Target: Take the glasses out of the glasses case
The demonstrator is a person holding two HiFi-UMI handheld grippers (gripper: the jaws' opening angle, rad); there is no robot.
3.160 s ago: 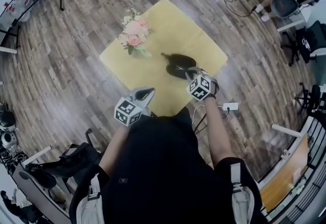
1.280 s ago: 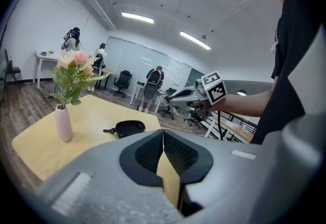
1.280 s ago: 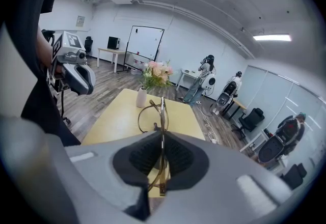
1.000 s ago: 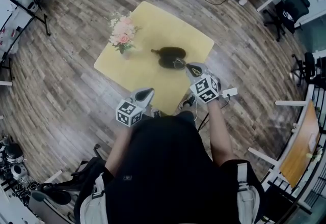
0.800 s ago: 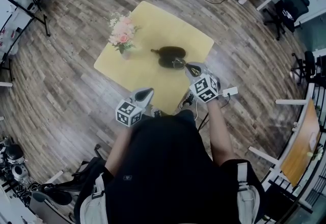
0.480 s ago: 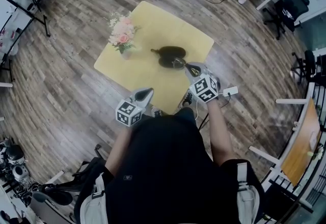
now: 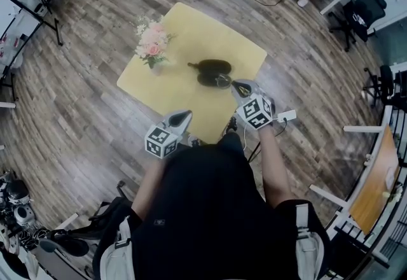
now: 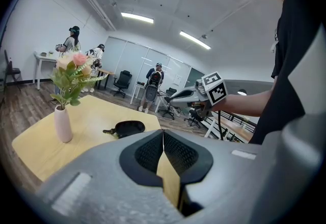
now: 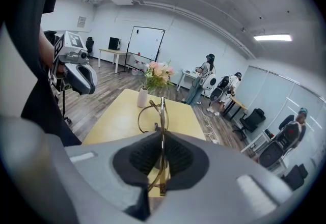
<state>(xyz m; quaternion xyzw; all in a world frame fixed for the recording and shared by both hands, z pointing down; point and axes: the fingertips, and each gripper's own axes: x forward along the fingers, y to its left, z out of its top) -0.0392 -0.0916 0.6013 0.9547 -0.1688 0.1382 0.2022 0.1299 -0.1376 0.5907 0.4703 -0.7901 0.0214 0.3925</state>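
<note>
At the left of the worktop (image 7: 203,27) stands a vase of pink flowers (image 7: 152,48). It is well apart from the job, so it is not in your way.

Your left gripper (image 7: 185,114) hangs at the near edge of the worktop, in the lower middle of the head view. Its jaws are pressed together with nothing in them. I think it is only waiting, since one gripper is enough to lift the glasses.

In the middle of the worktop lies the black glasses case (image 7: 213,72). It seems to lie open in two dark halves, but it is too small there to be sure.

Just right of the case is your right gripper (image 7: 237,86). Its jaws are closed tight on the glasses (image 9: 163,113) and pinch the thin frame. You hold them up off the worktop, beside the right end of the case, so I think they are out of it.

The glasses have a thin gold wire frame with a round lens ring. They stand on edge between the jaws. A frame that thin could bend, so a soft grip makes sense.
</note>
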